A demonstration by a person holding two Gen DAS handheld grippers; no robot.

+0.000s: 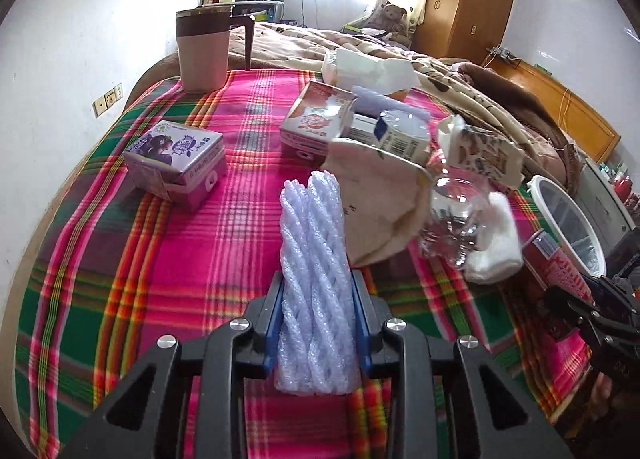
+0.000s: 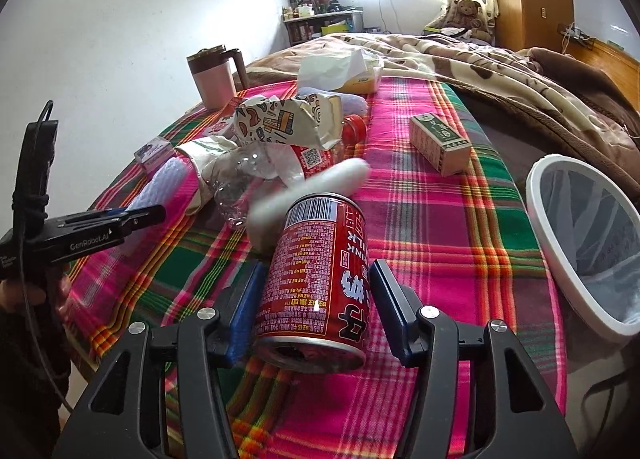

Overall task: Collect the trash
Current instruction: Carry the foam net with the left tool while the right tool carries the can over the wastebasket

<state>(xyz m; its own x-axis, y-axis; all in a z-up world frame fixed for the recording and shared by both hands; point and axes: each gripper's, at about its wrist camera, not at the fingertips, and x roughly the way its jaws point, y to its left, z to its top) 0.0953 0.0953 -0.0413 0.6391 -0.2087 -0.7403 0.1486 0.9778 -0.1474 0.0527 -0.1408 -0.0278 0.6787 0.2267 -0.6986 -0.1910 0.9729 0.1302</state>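
My left gripper (image 1: 318, 291) is shut on a white foam fruit net (image 1: 314, 259), held just above the plaid cloth; the gripper also shows in the right wrist view (image 2: 152, 215). My right gripper (image 2: 316, 279) is shut on a red drink can (image 2: 316, 279), held tilted above the cloth; the can also shows at the right of the left wrist view (image 1: 556, 263). A trash pile lies mid-table: crushed clear bottle (image 1: 456, 215), beige paper bag (image 1: 380, 195), patterned carton (image 2: 288, 119), white tissue (image 1: 496, 251). A white-rimmed bin (image 2: 560, 243) stands at the right.
Purple box (image 1: 176, 159), pink box (image 1: 316, 119), green-brown box (image 2: 440, 143), tissue pack (image 2: 344, 71) and a pink lidded mug (image 2: 214, 77) sit on the plaid cloth (image 1: 120, 259). A bed with brown blankets (image 2: 500, 67) lies behind.
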